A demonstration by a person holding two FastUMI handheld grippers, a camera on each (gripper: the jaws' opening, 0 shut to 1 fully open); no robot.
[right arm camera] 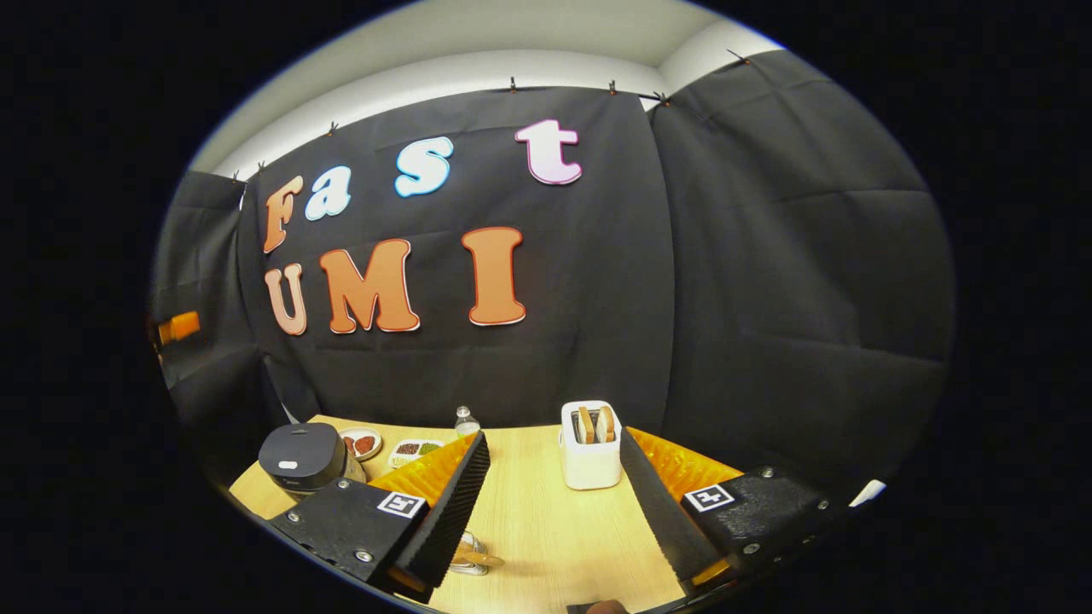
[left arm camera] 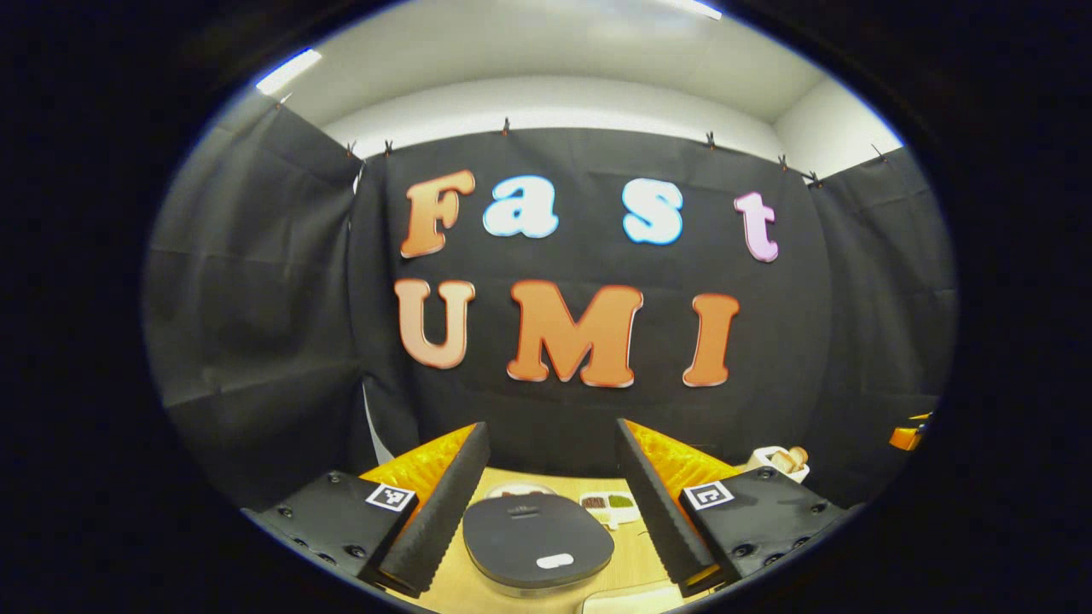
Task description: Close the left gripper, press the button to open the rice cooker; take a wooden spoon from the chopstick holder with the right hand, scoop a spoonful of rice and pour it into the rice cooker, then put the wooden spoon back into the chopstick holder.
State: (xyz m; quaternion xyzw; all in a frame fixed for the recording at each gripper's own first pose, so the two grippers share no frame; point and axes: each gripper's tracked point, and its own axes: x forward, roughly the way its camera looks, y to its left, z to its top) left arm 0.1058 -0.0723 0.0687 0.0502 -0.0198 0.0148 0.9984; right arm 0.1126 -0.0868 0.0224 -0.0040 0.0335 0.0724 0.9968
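Both grippers hang spread wide above the table (right arm camera: 546,512), the left gripper (left arm camera: 546,503) over the shut rice cooker (left arm camera: 537,539), the right gripper (right arm camera: 550,503) just short of the white chopstick holder (right arm camera: 590,460) with its wooden spoon (right arm camera: 605,424).

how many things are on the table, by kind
rice cooker: 1
white holder with wooden utensils: 1
small bottle: 1
round dish: 1
divided tray: 1
total: 5
A further clear item near the front edge is too hidden to name.
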